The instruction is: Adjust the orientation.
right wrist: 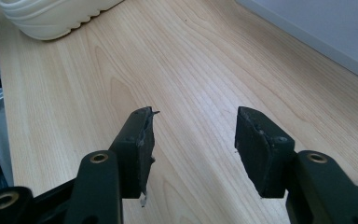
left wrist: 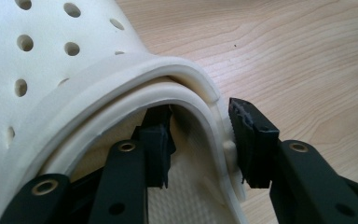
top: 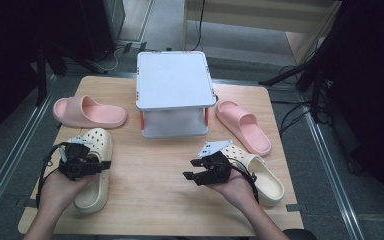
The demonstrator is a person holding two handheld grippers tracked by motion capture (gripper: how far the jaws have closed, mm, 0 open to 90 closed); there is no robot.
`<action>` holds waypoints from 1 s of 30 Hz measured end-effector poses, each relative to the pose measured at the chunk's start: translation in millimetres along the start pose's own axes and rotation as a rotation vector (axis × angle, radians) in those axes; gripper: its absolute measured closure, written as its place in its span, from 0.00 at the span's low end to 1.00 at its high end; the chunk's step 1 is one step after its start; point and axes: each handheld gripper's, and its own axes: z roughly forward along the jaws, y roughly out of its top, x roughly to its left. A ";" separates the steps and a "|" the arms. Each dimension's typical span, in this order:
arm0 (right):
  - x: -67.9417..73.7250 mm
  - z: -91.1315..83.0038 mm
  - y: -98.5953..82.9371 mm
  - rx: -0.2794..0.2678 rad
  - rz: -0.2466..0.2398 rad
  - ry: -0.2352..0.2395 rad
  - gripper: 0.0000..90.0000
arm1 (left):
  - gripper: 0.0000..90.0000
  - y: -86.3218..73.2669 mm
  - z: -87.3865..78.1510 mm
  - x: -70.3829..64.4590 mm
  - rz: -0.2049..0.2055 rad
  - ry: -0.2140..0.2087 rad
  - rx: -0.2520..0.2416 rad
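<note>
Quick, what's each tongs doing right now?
Left tongs: open, jaws straddling the cream clog's side wall, not yet clamped.
Right tongs: open, empty.

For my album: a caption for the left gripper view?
Left tool open astride the cream clog's side wall, on the table.

Cream clog [left wrist: 74,70] cut off, left edge.

light: bright, even overhead | shadows: soft, faint | surroundings: dark | near foreground: slightly blurred
</note>
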 end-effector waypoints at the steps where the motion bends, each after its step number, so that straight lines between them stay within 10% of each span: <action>1: 0.3 -0.2 -0.6 -0.001 0.001 -0.003 0.53 | 0.70 1.1 -0.9 1.4 -0.009 -0.006 0.007; 19: -0.8 -3.1 0.1 -0.013 -0.003 0.005 0.53 | 0.87 2.6 -40.1 5.5 -0.043 -0.008 -0.077; 30: -0.3 -2.3 1.7 -0.021 -0.007 0.011 0.53 | 0.86 30.4 -30.5 -53.4 0.148 -0.098 -0.076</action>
